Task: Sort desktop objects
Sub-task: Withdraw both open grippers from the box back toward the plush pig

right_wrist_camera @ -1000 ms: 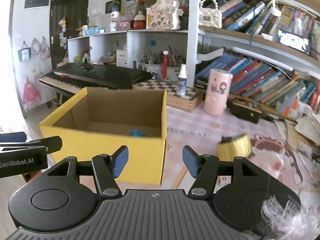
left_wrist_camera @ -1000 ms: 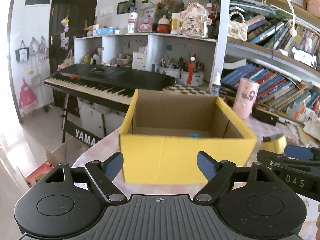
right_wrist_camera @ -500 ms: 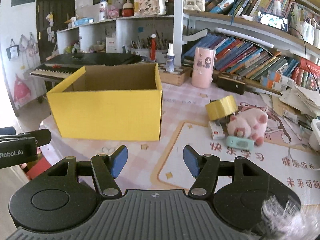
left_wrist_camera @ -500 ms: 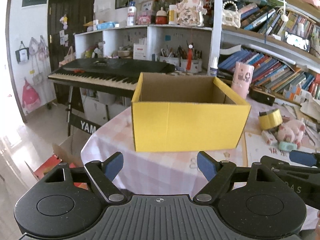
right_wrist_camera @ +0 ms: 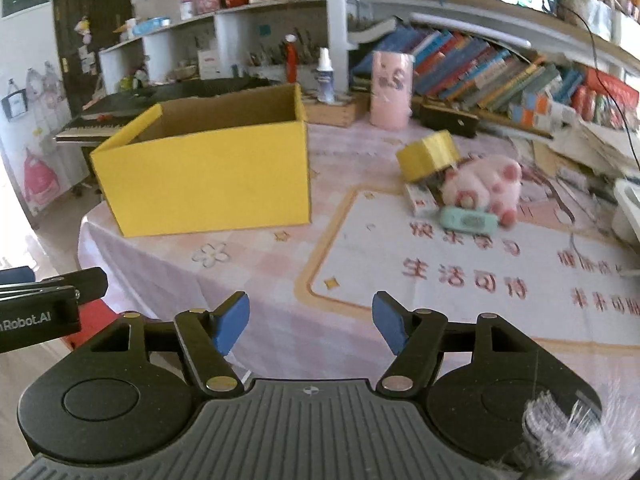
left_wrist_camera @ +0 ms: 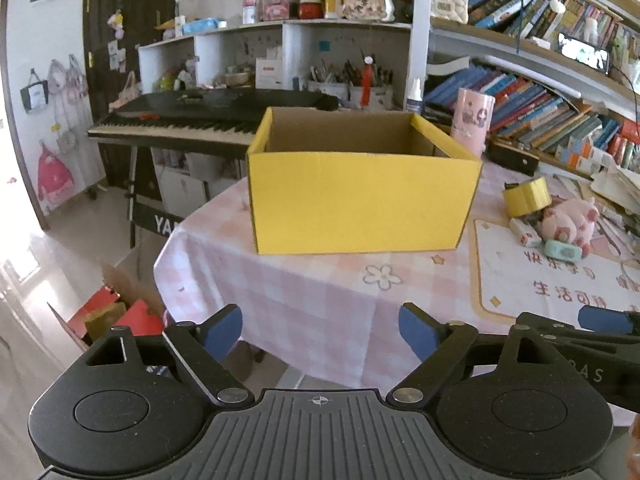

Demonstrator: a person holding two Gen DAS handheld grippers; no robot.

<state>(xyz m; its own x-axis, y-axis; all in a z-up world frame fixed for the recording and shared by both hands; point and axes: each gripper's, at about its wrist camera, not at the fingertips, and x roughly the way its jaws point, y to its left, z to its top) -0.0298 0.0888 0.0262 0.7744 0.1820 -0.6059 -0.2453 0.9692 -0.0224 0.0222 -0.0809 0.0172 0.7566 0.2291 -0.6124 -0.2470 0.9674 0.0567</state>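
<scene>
Both tongs are hanging back off the near edge of the worktop [left_wrist_camera: 320,304], and both are spread wide with nothing between the blue pads: left tongs [left_wrist_camera: 320,330] and right tongs [right_wrist_camera: 310,322] are each just released and empty. The yellow box [left_wrist_camera: 362,196] sits upright on the pink checked cloth near the worktop's left edge, top open; you can't see the floor of it from either view. The stuff to sort is bunched up to the right of the box, well apart from both tongs: a yellow tape roll [right_wrist_camera: 428,154] tilted on its side, a pink plush [right_wrist_camera: 486,186] just beside it, a small white box [right_wrist_camera: 420,200] touching the plush's left side, and a mint green gadget [right_wrist_camera: 468,219] lying flat right in front of the plush on the mat [right_wrist_camera: 460,276] with red lettering. A keyboard [left_wrist_camera: 208,116] stands behind the box, off the worktop.
</scene>
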